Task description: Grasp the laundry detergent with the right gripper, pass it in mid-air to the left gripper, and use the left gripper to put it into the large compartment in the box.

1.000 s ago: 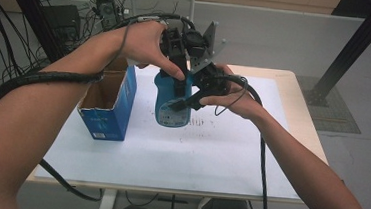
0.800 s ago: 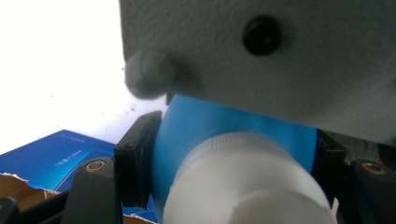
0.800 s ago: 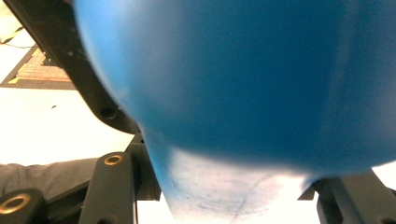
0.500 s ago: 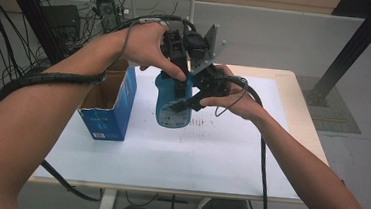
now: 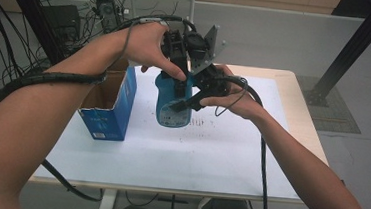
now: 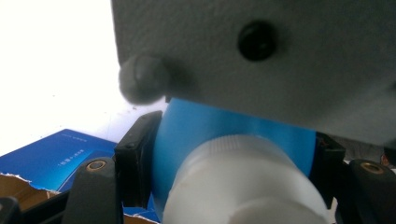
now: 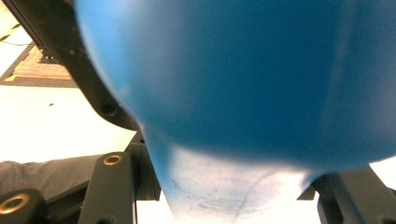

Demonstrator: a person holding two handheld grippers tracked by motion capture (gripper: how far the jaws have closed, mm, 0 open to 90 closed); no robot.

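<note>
Soft indoor light, blown-out whites up close

The high view is evenly lit, slightly soft, shadows faint. Both gripper views blur badly: the blue bottle (image 7: 243,79) sits too near (out of focus), and the table (image 6: 56,70) glares pure white.

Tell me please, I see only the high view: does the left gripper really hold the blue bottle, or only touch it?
Observer: It holds it. In the left gripper view the left gripper has both jaws pressed on the sides of the bottle, just behind its white cap.
Operator: And the right gripper?
Observer: The right gripper is shut on the bottle too, on its pale narrower part, seen between its jaws in the right gripper view.
Operator: Is the box near the left gripper?
Observer: Yes, the blue box lies to the lower left in the left gripper view, with a torn cardboard edge showing.
</note>
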